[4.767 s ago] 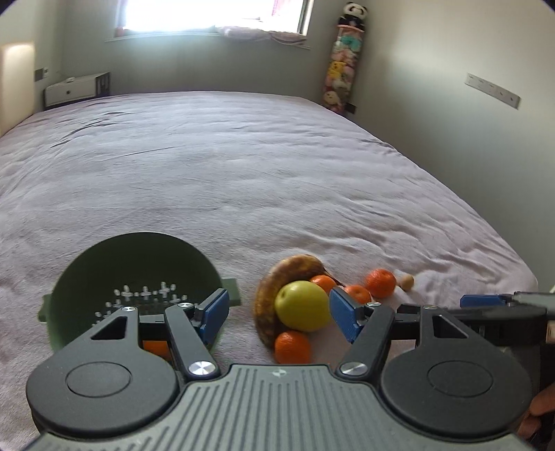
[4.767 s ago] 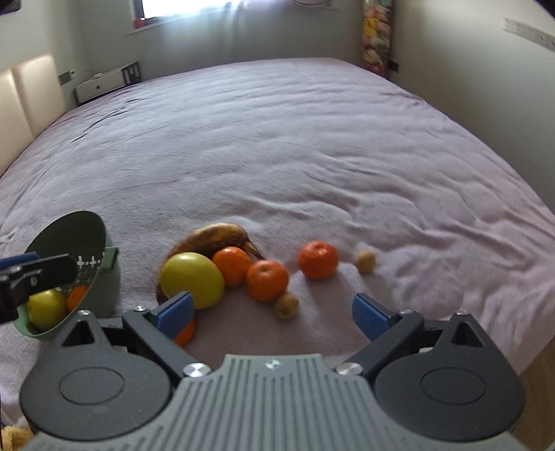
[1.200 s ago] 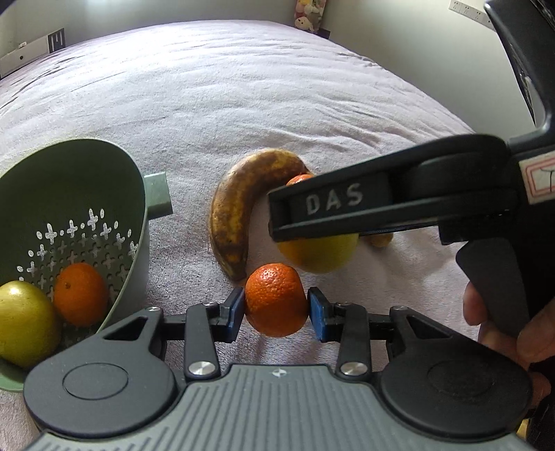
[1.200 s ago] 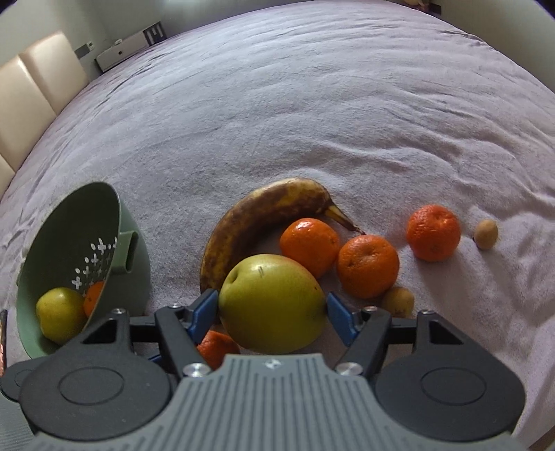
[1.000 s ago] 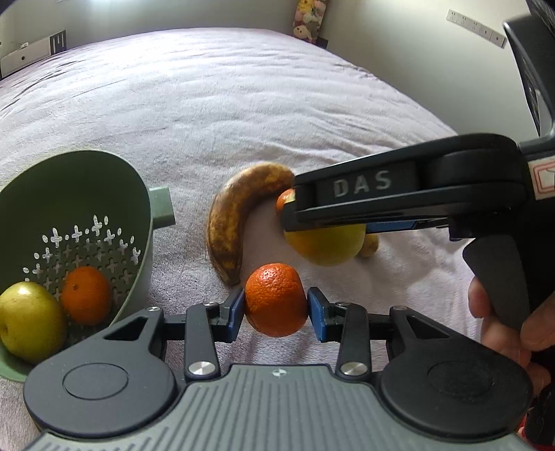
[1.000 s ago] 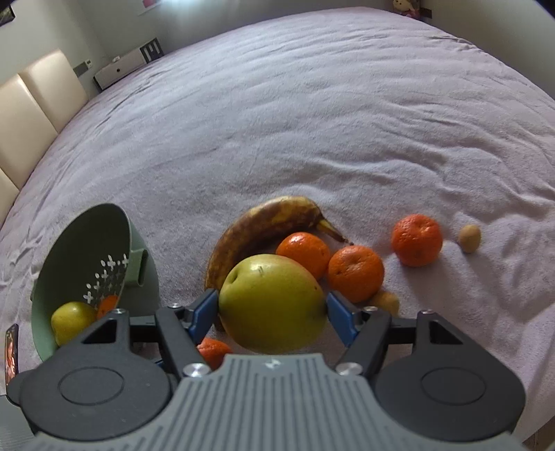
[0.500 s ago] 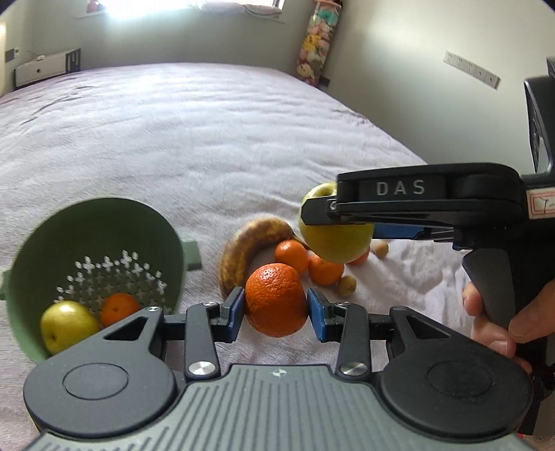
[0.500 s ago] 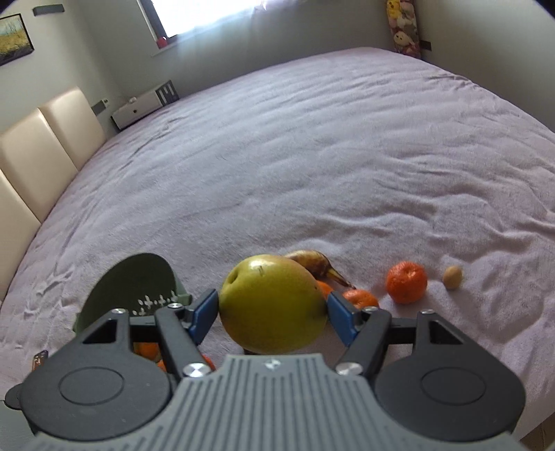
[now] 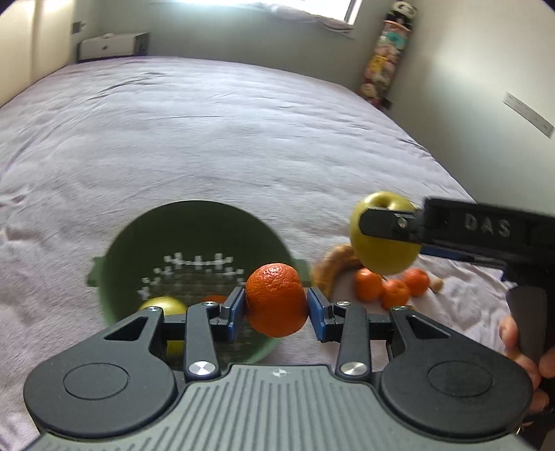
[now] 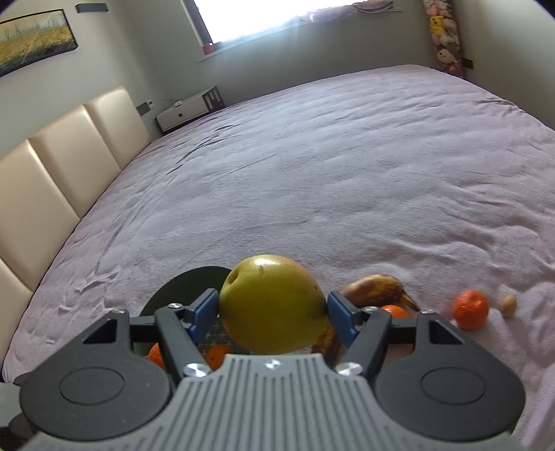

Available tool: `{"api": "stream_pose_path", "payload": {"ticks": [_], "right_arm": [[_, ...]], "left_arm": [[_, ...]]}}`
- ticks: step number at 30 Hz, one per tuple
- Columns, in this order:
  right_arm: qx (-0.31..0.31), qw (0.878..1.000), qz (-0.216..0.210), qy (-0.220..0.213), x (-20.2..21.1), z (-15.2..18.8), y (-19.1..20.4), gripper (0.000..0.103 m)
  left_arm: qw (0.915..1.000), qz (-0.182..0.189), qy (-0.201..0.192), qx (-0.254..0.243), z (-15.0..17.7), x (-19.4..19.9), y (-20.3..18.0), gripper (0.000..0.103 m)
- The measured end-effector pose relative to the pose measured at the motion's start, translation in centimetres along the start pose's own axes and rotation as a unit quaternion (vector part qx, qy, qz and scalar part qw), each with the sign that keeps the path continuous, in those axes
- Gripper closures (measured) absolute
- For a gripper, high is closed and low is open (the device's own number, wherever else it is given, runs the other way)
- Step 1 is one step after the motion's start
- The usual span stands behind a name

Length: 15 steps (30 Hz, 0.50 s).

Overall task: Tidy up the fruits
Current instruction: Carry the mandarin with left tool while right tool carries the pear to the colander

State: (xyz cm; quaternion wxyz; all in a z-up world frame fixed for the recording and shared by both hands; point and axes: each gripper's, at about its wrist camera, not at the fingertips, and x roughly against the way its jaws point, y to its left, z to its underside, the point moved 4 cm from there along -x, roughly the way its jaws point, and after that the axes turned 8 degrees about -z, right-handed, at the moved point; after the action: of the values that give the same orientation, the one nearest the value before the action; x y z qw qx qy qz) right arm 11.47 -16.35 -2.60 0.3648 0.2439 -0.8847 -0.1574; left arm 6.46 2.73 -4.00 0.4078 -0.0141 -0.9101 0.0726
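the left gripper (image 9: 276, 309) is closed snug on a mandarin (image 9: 276, 299), its blue pads pressed to both sides, held up in front of the green colander (image 9: 194, 243); the right gripper (image 10: 272, 314) is clamped the same way on a big yellow-green apple (image 10: 272, 303), lifted clear of the bed. a good deal is hidden: the colander's near rim sits behind the left gripper's body, and in the right wrist view only a dark sliver of it shows behind the apple. inside it i can count one yellow apple (image 9: 163, 305) and one orange fruit (image 9: 213, 298), both half covered. on the bedspread (image 9: 208, 138) lie one browned banana (image 10: 374, 286), blurred and partly blocked by the held apple, three loose mandarins (image 9: 393, 293) bunched beside it, and a small tan fruit (image 10: 508, 306) off at the edge, too small to name. the bedspread is wrinkled mauve fabric, with a padded cream headboard (image 10: 52, 163), a bright window (image 10: 260, 17) and a framed picture (image 10: 34, 38) on the wall.
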Motion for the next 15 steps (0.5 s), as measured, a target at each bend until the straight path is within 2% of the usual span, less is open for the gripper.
{"api": "stream_pose_path", "payload": {"ticks": [4,15], "right_arm": [[0.014,1.0,-0.014,0.018,-1.5,0.5,1.4,0.037],[0.074,0.994,-0.033,0.077,-6.7,2.4,3.8,0.037]], "left_arm": [[0.9991,-0.014,0.017,0.037,-0.5,-0.4,2.9,0.059],[0.991,-0.005,0.058,0.12,-0.9,-2.1,8.6,0.059]]}}
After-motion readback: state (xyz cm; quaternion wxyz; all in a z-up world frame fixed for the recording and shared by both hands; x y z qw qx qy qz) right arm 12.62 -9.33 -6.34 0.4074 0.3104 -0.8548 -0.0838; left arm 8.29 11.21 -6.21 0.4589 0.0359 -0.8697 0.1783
